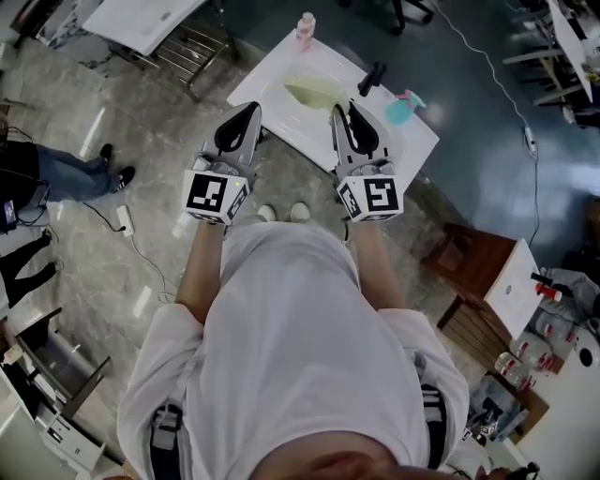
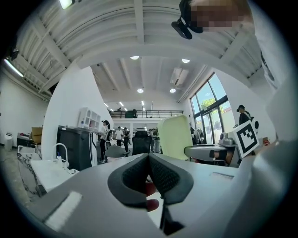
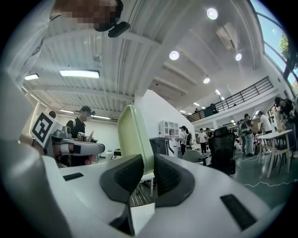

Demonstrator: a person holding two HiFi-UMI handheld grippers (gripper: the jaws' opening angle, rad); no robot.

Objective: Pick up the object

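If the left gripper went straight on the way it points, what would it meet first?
Nothing close, as far as I can tell: the left gripper points level toward a distant black office chair.

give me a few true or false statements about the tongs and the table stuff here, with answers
1. The right tongs grip a pale green tray. True.
2. The left tongs hold that tray too. False: they are shut and apart from the tray.
3. A pink bottle stands on the white table. True.
4. The teal bottle is on the floor. False: it is on the white table.
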